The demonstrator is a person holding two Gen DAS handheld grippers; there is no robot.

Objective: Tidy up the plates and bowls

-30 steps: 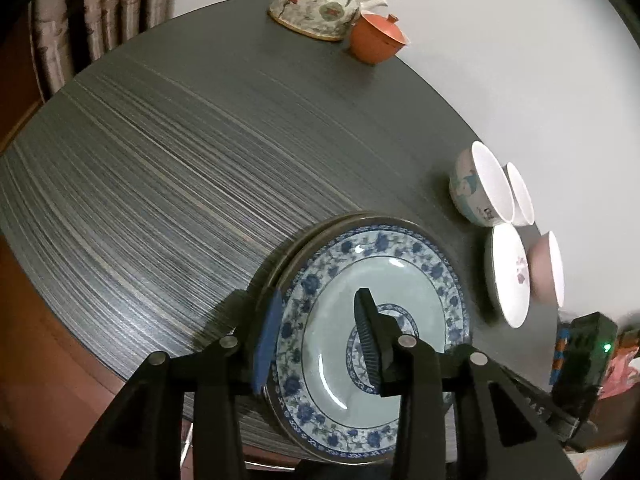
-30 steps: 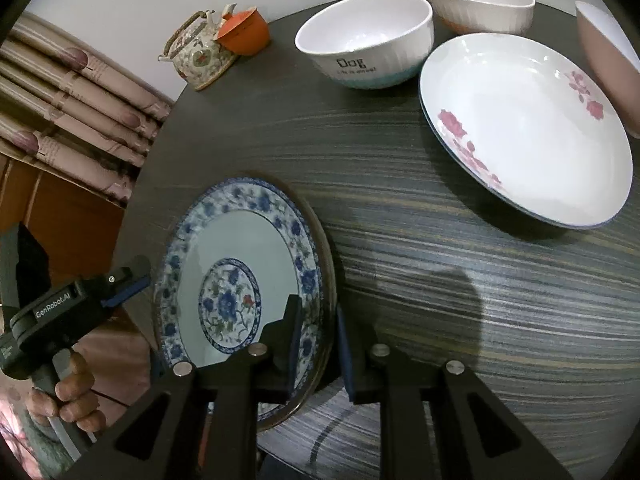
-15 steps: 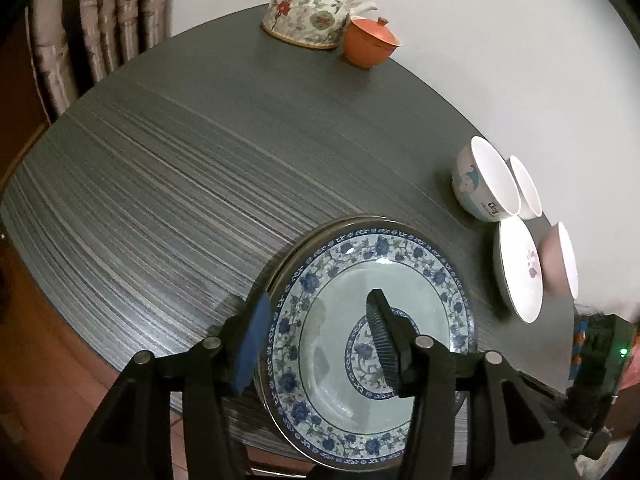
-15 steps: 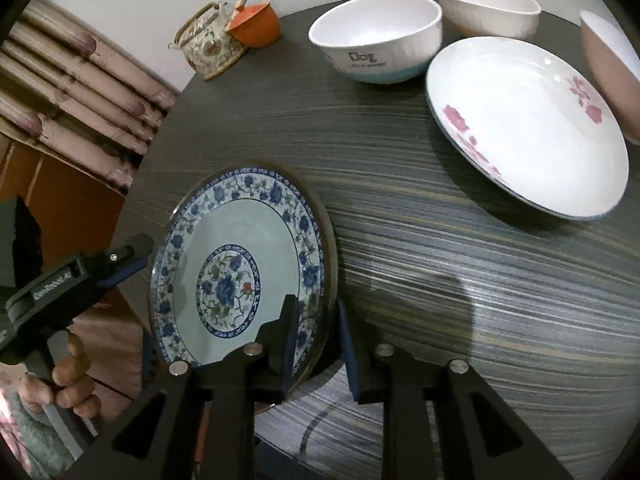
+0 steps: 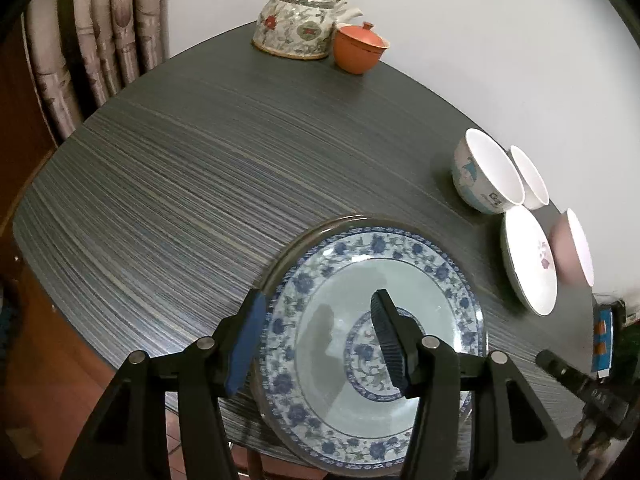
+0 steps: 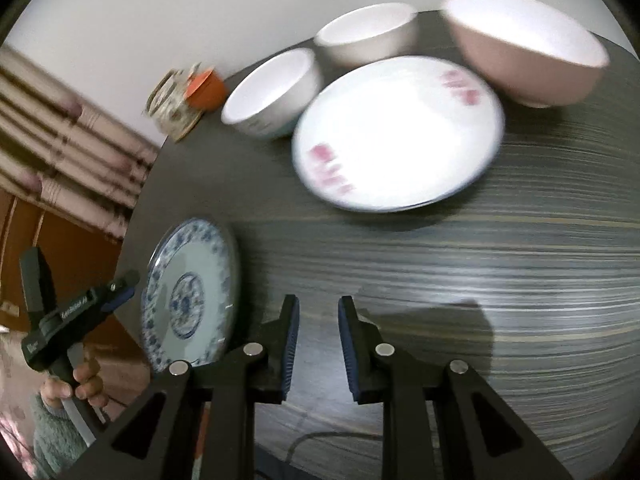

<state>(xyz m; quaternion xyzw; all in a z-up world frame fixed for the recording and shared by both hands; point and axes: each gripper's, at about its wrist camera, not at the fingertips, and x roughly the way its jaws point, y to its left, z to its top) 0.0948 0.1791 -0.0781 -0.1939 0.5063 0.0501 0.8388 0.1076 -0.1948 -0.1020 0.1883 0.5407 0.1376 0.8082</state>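
Now your left tongs point(image 5: 316, 336) straddle the near-left rim of the blue-patterned plate point(image 5: 424, 264), jaws just opened and standing clear of it: one finger outside the rim, one over the well, nothing gripped. That plate lies flat on the table point(image 5: 180, 184), on what looks like a darker plate beneath. Your right tongs point(image 6: 318, 336) are nearly closed and empty, with the blue plate off to their left and the pink-flowered plate point(image 6: 400, 132) ahead of them, in front of the three bowls. The view is blurred, so slow down before you reach. That plate looks like the next pick: open wider, take its near rim squarely, and lift level so it clears the pink bowl point(image 6: 532, 52) just beyond it.
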